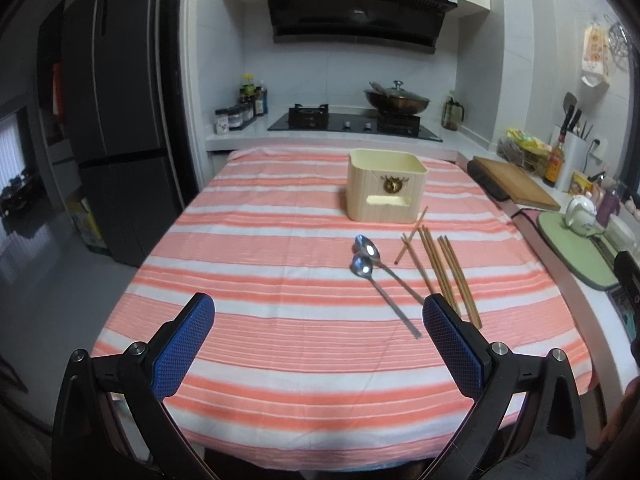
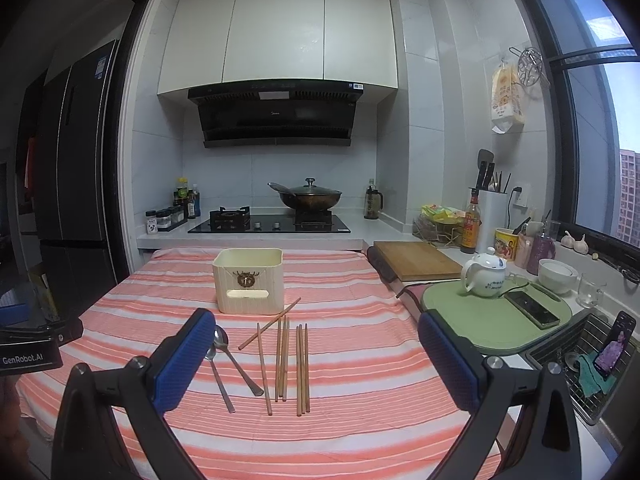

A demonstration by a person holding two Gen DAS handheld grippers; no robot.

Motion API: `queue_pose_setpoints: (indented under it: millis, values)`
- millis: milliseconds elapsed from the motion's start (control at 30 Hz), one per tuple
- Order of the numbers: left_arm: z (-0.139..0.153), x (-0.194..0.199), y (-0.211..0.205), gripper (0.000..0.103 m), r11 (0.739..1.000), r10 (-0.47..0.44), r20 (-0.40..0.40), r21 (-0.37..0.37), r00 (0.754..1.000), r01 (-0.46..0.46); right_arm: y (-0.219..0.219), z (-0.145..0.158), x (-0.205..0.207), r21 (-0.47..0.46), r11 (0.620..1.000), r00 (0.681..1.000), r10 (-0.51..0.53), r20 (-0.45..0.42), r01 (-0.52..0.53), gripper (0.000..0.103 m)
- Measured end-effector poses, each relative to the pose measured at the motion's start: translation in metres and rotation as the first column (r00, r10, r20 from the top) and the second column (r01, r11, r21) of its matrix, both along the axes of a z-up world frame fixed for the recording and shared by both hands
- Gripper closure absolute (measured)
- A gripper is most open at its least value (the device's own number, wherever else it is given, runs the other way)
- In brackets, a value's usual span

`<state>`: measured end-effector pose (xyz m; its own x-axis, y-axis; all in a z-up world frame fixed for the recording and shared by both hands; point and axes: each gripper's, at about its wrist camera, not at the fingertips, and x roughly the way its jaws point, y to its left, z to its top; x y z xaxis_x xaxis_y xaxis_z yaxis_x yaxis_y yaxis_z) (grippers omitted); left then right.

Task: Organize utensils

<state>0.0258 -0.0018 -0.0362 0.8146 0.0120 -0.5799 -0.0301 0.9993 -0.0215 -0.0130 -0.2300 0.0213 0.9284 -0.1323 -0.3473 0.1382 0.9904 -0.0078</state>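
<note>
So basically nothing's been sorted yet. Everything is lying loose on the table with the pink-and-white striped cloth [image 2: 360, 400], and the cream plastic square bin with the little brass emblem and a slot handle [image 2: 249, 281] looks empty as far as I can tell. Only the upper part of its inside wall shows from these angles, not the bottom, but nothing pokes up above the rim.

What's left, going by how it all lies: the two long-handled stainless steel spoons [image 2: 224, 364] and the bunch of brown wooden chopsticks [image 2: 288, 360], so pretty much the whole job. The spoons lie side by side with their bowls toward the bin and handles toward the near edge of the table. The chopsticks sit just beside them, on the side toward the counter, mostly lined up front to back. One is skewed diagonally, with its far tip close to the bin's front corner. I can't tell if it actually touches.

Both claws are spread wide with nothing in them. The left gripper [image 1: 318, 346] hovers over the near half of the table, with the spoon handles ending close to its counter-side finger. The right gripper [image 2: 312, 360] frames the spoons and chopsticks between its blue pads [image 2: 182, 360].

My guess is the bin is where it all goes.
</note>
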Motion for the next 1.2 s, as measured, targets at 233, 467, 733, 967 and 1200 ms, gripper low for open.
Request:
queue_pose_setpoints:
  millis: [233, 467, 733, 967, 1200]
  values:
    - [-0.026, 0.029, -0.018, 0.000, 0.994, -0.097, -0.103, -0.052, 0.990, 0.092, -0.012, -0.022, 0.017, 0.027, 1.000, 0.998, 0.005, -0.064, -0.003, 0.000]
    - [-0.095, 0.106, -0.001, 0.000, 0.994, -0.015, -0.343, -0.104, 0.939, -0.022, -0.035, -0.048, 0.030, -0.017, 0.998, 0.991, -0.060, -0.117, 0.059, 0.000]
    - [-0.140, 0.154, -0.029, 0.000, 0.984, -0.006, -0.464, -0.161, 0.886, -0.078, -0.077, -0.092, 0.057, -0.007, 0.991, 0.956, -0.133, -0.263, 0.136, 0.000]
    - [-0.160, 0.205, -0.080, 0.001, 0.992, 0.103, -0.401, 0.108, 0.910, -0.065, -0.092, -0.116, 0.106, 0.076, 0.997, 0.935, 0.041, -0.352, -0.016, 0.000]
    - [-0.175, 0.212, -0.084, 0.000, 0.984, 0.103, -0.413, 0.176, 0.905, -0.032, -0.078, -0.172, 0.189, 0.122, 0.973, 0.789, 0.231, -0.570, -0.196, 0.001]
